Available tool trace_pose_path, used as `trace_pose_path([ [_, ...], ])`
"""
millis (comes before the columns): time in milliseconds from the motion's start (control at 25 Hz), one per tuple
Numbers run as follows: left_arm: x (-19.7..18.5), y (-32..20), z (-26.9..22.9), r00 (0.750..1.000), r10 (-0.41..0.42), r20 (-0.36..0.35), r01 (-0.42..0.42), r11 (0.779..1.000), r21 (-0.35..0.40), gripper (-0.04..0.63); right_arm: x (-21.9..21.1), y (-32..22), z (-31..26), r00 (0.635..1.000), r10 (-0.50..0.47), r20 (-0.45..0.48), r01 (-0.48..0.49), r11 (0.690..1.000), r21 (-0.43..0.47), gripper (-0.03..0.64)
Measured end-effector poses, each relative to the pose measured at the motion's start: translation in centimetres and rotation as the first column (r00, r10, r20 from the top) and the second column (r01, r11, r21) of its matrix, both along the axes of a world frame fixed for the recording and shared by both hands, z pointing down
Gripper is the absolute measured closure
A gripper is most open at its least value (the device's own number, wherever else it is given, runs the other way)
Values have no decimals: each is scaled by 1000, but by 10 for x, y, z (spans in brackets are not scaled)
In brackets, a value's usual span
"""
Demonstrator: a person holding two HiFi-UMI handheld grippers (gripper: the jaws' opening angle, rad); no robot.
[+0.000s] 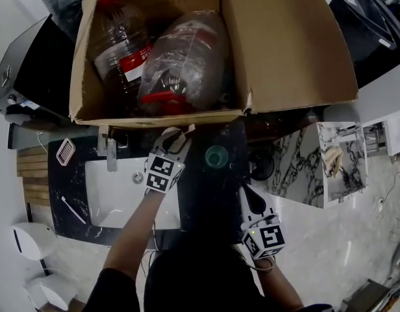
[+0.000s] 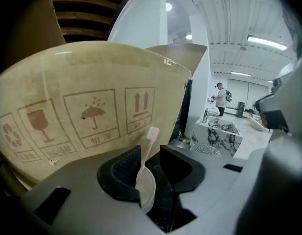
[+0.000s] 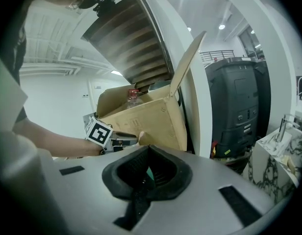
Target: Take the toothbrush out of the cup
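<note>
Beside the cardboard box [image 2: 92, 97], left gripper [image 2: 150, 153] fingers [image 2: 123, 165] apart around toothbrush [image 2: 147, 151] in cup [image 2: 147, 189]; right gripper [image 3: 148, 151] fingers [image 3: 130, 169] together.

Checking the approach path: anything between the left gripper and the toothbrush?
Nothing: the left gripper has its jaws open on either side of the toothbrush, which stands in the cup, unclamped. The left gripper view shows it.

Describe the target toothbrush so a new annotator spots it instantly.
Start at the big cardboard box with printed handling symbols; directly before it a small white cup stands on the black counter. The toothbrush is the pale pink one standing in that cup, head up, between the left gripper's open jaws.
</note>
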State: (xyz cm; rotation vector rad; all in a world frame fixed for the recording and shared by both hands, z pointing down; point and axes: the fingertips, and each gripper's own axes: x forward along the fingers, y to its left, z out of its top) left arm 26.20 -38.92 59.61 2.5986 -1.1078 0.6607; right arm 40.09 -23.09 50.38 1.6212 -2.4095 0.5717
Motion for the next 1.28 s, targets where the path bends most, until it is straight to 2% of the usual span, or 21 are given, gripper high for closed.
trace_pose_path([
  [360,2,-12,15,994,24,107,-23,1000,-5,495,3,-4,17,1000,21,4,-21,998,-51,603],
  [640,3,-13,16,988,37,150,-38,999,6,537,5,-3,17,1000,18,20,-17,999,-51,603],
  [960,-3,-8,-8,993,4,116,-12,998,69,552,7,8,9,1000,8,24,-7,999,-39,603],
  [1120,-5,-1,-29,998,6,67,-14,993,120,552,6,14,7,1000,-12,28,12,1000,-24,603],
  [1280,-9,15,-58,999,-1,50,-8,985,174,552,0,23,6,998,-51,37,51,999,-14,603],
])
